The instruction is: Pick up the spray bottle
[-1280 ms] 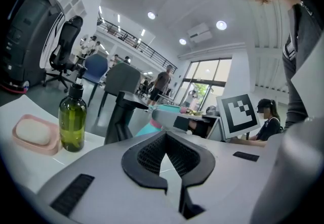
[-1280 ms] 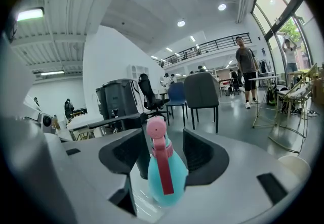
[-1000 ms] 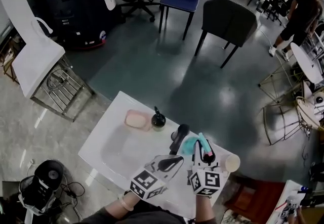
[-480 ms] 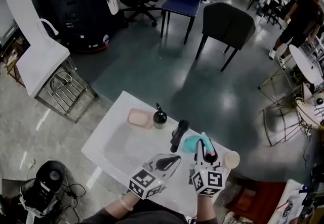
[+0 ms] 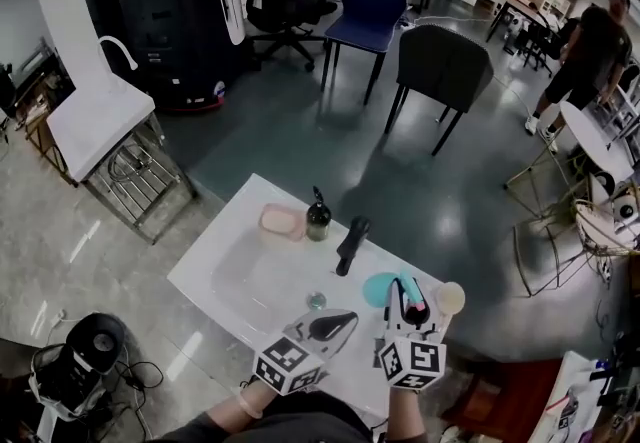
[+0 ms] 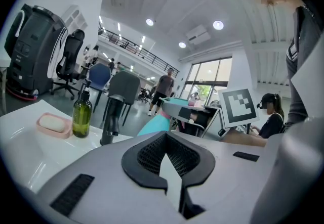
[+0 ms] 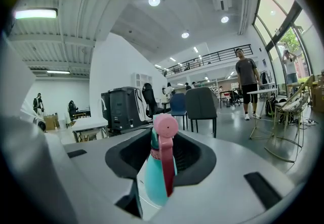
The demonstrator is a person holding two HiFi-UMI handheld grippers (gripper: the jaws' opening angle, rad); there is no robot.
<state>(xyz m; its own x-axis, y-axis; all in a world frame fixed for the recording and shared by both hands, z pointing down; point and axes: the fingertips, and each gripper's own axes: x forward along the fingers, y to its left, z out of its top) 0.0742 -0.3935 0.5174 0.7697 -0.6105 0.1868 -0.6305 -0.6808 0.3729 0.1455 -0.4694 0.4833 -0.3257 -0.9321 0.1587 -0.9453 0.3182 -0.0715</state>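
The spray bottle (image 5: 381, 287) has a teal body and a pink head. It hangs in my right gripper (image 5: 405, 297), which is shut on its neck near the table's front right. In the right gripper view the spray bottle (image 7: 160, 170) stands upright between the black pads of my right gripper (image 7: 163, 139), pink head on top. To its left my left gripper (image 5: 334, 322) is shut with nothing in it. In the left gripper view the left gripper (image 6: 166, 139) points across the table, and the teal bottle (image 6: 154, 126) shows just beyond it.
On the white table (image 5: 236, 276) stand a green pump bottle (image 5: 318, 218), a pink soap dish (image 5: 282, 222) and a black upright device (image 5: 350, 244). A beige cup (image 5: 450, 298) sits at the right edge and a small round piece (image 5: 317, 300) lies near my left gripper. Chairs (image 5: 442, 69) stand beyond the table.
Both grippers have drawn back toward me and risen a little, the right one carrying the spray bottle. The black device now stands apart from them, and the small round piece is uncovered.
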